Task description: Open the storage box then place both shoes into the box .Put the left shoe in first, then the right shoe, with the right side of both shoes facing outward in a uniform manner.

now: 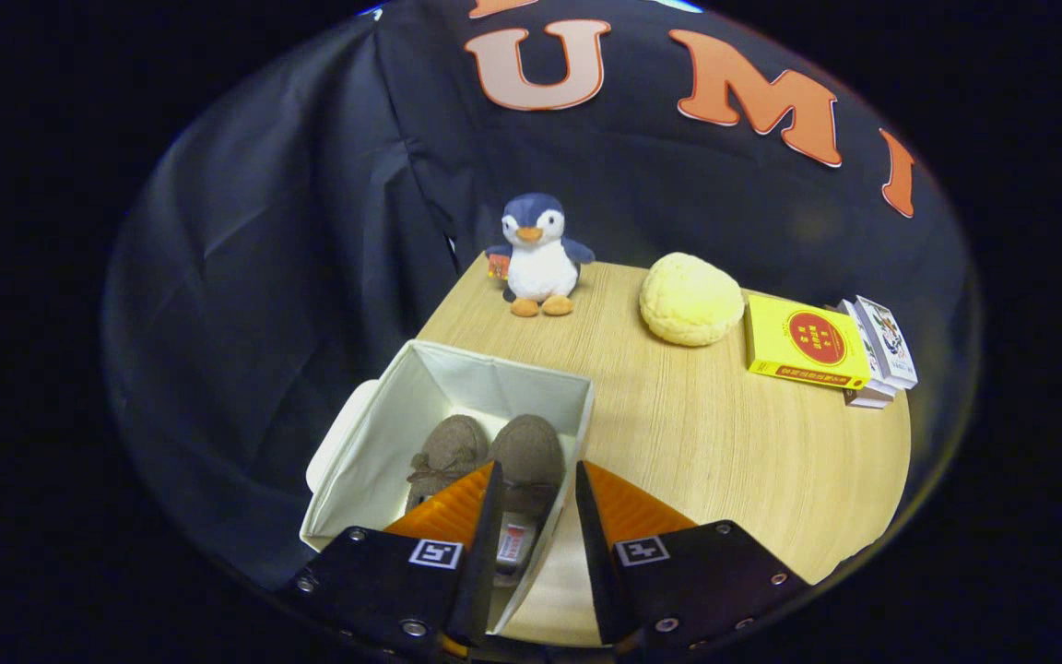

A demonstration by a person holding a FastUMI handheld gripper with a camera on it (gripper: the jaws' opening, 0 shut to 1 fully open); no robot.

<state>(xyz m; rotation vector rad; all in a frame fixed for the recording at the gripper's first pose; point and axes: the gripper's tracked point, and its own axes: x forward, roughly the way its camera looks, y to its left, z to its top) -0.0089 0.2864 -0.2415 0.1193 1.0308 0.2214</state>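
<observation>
Shoes [489, 452] lie in box [439, 369], just beyond parted claw [536, 475].

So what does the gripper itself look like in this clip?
The gripper has two orange ribbed fingers with black inner edges. They are mounted on black plates with silver screws, and each plate carries a small square black-and-white marker. The fingers are apart, clamping nothing.

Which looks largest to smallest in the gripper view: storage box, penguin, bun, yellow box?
1. Storage box, though nearest the camera.
2. Yellow box and bun: too alike to rank.
3. Penguin, farthest off.
The gripper is open over the storage box.
</observation>
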